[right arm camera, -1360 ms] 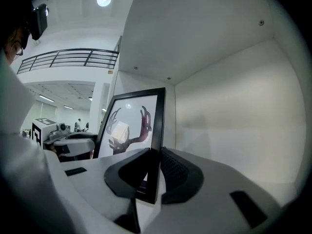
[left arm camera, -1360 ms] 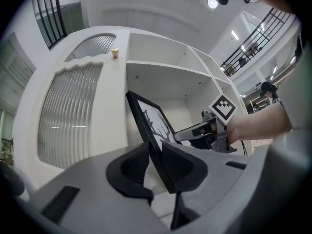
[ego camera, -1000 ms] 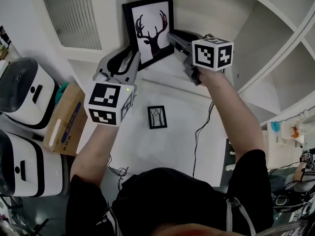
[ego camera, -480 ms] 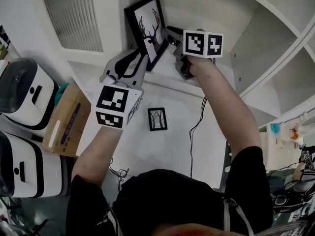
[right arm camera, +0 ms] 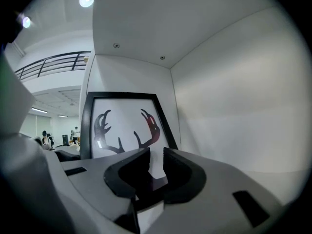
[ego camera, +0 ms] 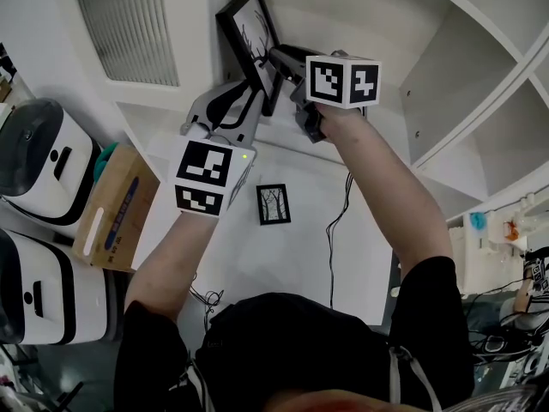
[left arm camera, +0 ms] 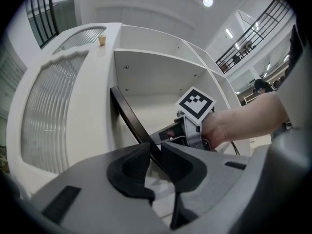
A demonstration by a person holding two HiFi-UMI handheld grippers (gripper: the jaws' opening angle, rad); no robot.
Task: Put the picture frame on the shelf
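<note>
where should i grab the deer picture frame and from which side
Grip the picture frame by its thin black border, pinched across the thickness: one side on the face, one on the back. It stands nearly edge-on in the shelf bay, so come from the open front at its lower edge, as the left gripper does.

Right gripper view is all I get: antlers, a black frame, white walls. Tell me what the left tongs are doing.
Observer: The left tongs are closed on the picture frame's black edge, near its lower end.
Operator: Give me its attitude from that side.
Observer: In the left gripper view it shows edge-on and tilted, not upright.
Operator: Report anything lying under the arms.
Observer: The head view shows a second, smaller frame lying flat on the white surface below.
</note>
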